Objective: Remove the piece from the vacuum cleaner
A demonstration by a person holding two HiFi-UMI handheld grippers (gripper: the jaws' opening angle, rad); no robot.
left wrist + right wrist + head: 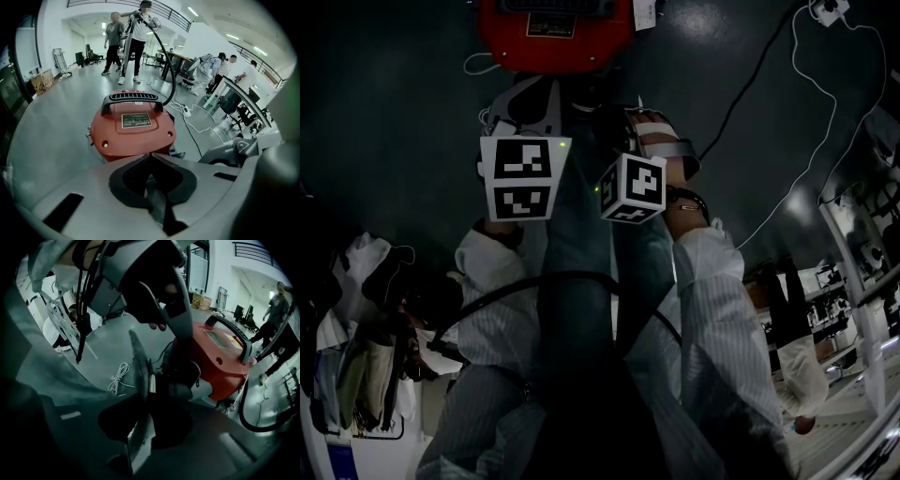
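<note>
The red vacuum cleaner (pixel 555 33) stands on the dark floor just beyond both grippers. It fills the middle of the left gripper view as a red body (pixel 133 131) with a black handle (pixel 133 97) and a black hose (pixel 171 70) rising from it. My left gripper (pixel 150 157) hovers short of it, jaws closed together with nothing between them. My right gripper (pixel 157 380) is turned on its side against the vacuum's lower end (pixel 220 357). A black rounded piece (pixel 183 378) sits against its grey pad (pixel 150 380). The other finger is lost in the dark.
A white cable (pixel 806 141) runs across the floor to a power strip (pixel 830 9) at the upper right. A coiled white cord (pixel 119 376) lies left of the vacuum. People (pixel 136 42) stand behind it, and desks (pixel 234 93) stand at the right.
</note>
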